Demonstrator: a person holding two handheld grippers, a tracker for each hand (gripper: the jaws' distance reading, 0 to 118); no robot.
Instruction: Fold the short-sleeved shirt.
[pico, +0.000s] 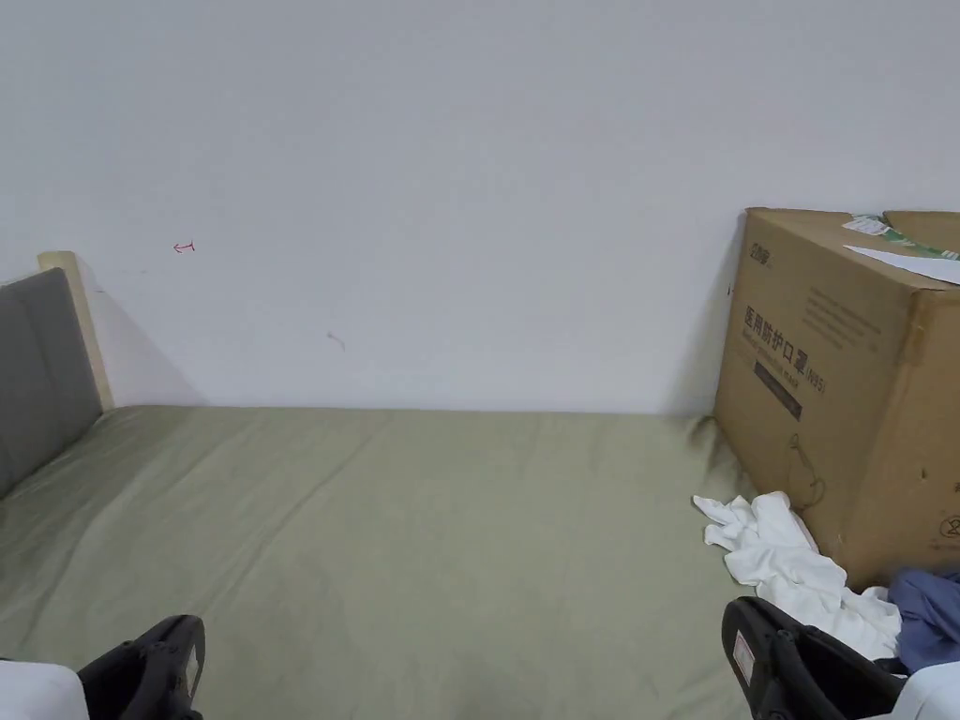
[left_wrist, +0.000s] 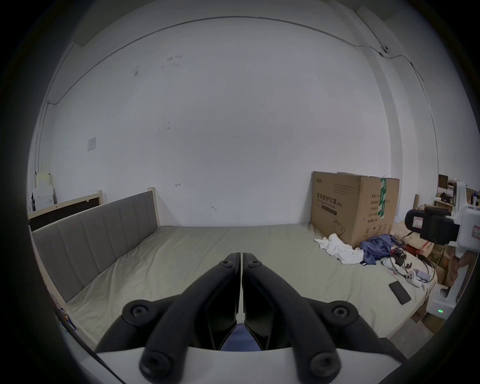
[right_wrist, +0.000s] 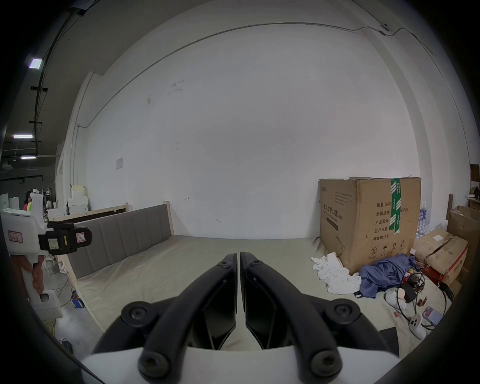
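Two grippers, left gripper (left_wrist: 241, 256) and right gripper (right_wrist: 238, 256), jaws closed and empty, above one bed (pico: 422, 525). Right of frame: one white garment (pico: 797, 562), one blue garment (pico: 928, 605), one cardboard box (pico: 844, 375).

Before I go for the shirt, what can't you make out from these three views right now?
- White garment: crumpled against the cardboard box; its own folds hide sleeves and collar in every view.
- Blue garment: bunched; the head view cuts it at the right edge.
- Which of the two is the short-sleeved shirt: cannot tell.
- Left gripper and right gripper: jaws together, nothing between; the head view's bottom edge cuts off both.
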